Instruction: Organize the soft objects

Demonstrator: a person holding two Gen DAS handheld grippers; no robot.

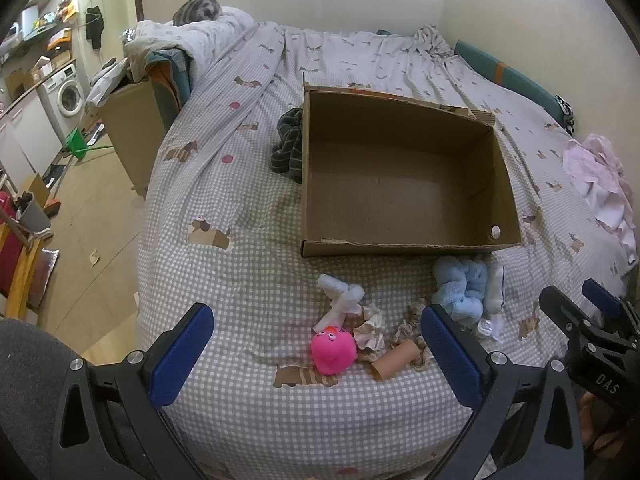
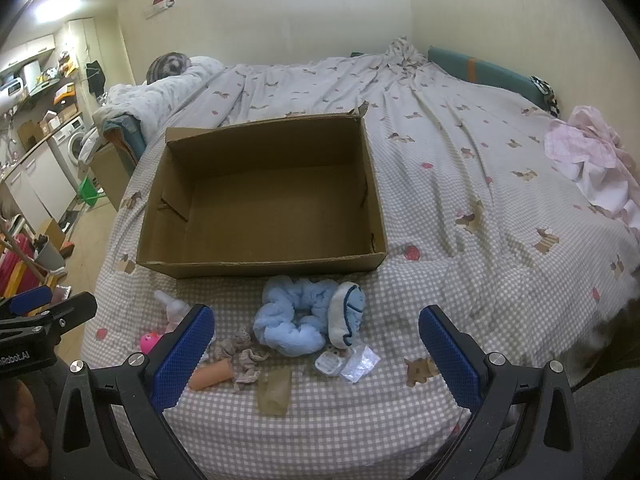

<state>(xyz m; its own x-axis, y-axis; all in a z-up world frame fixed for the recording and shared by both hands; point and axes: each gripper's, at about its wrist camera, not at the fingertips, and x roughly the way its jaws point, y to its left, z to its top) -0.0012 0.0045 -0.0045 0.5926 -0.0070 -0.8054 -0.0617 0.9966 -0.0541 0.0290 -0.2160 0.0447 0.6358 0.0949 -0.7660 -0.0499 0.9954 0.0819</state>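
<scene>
Both grippers, left gripper (image 1: 316, 352) and right gripper (image 2: 316, 352), hang wide open, holding nothing. Pink toy (image 1: 333, 350), blue scrunchie (image 2: 290, 322) sit near; empty cardboard box (image 2: 224, 270) just beyond on the bed (image 1: 240, 400).

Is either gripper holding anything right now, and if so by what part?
Nothing is held. The left gripper and right gripper both hang open above the bed, with the toys lying loose below them.

You have bare bed (image 2: 460, 240) at the frame's right; the cardboard box (image 2: 260, 200) blocks centre, and small clutter (image 2: 288, 320) crowds the strip below it.
</scene>
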